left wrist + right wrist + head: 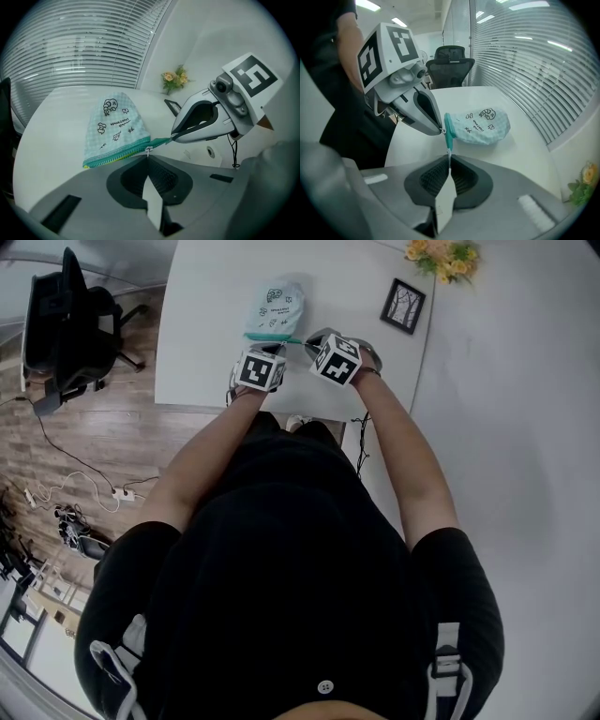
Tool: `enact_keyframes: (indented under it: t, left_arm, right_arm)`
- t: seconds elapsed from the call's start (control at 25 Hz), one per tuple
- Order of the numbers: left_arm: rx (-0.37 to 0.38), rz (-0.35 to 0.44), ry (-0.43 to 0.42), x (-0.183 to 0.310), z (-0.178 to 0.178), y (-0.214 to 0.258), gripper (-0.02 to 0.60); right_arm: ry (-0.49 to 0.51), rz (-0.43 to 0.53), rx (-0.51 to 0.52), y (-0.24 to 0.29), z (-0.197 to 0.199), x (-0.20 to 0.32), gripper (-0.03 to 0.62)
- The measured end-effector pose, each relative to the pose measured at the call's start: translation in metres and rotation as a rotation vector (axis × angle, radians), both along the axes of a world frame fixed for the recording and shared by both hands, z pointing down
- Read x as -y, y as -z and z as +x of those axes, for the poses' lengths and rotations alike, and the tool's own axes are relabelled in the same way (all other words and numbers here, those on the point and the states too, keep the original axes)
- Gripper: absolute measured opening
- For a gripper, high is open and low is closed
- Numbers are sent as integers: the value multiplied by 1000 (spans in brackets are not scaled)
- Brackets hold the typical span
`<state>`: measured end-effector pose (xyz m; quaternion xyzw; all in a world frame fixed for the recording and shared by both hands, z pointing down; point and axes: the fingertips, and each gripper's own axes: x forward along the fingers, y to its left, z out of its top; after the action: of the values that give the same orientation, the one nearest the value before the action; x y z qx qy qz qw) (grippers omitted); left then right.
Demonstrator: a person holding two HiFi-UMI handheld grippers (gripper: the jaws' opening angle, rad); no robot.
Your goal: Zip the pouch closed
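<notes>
Pouch (275,307) lies flat on the white table (206,343), just left of the picture frame (403,306) and a bit nearer me, w/ its zip edge (115,158) on the side facing me. My left gripper (148,159) is clenched tight on the little metal zip pull (148,150). It hangs right at my jaw tips, nothing else between them. My right gripper (449,159) is pinched on the teal end tab (161,140), the bit of zip tape sticking out of the pouch corner on the frame side. So both grips are set, and the two grippers sit close together at the pouch's near edge, below-left of the frame. As for progress, the pull sits almost at the tab, i.e. at the frame-side end of the zip, and the whole run of teeth stretches away from the frame to the far corner. A sliver of yellow shows along that run, so I reckon the mouth isn't meshed yet, but I can't tell for sure at this res. My read is that the grab and brace are done. What's left is the actual slide, w/ the tab held taut while the pull goes along to the corner farthest from the frame.
</notes>
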<state>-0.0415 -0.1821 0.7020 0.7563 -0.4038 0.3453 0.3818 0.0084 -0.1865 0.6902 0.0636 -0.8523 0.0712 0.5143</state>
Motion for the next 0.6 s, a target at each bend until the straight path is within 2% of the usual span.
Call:
enact_keyframes:
  t: [0.6]
  left_arm:
    - [35, -6, 42, 13, -24, -5, 8]
  right_arm:
    - [-34, 11, -37, -3, 25, 12, 23]
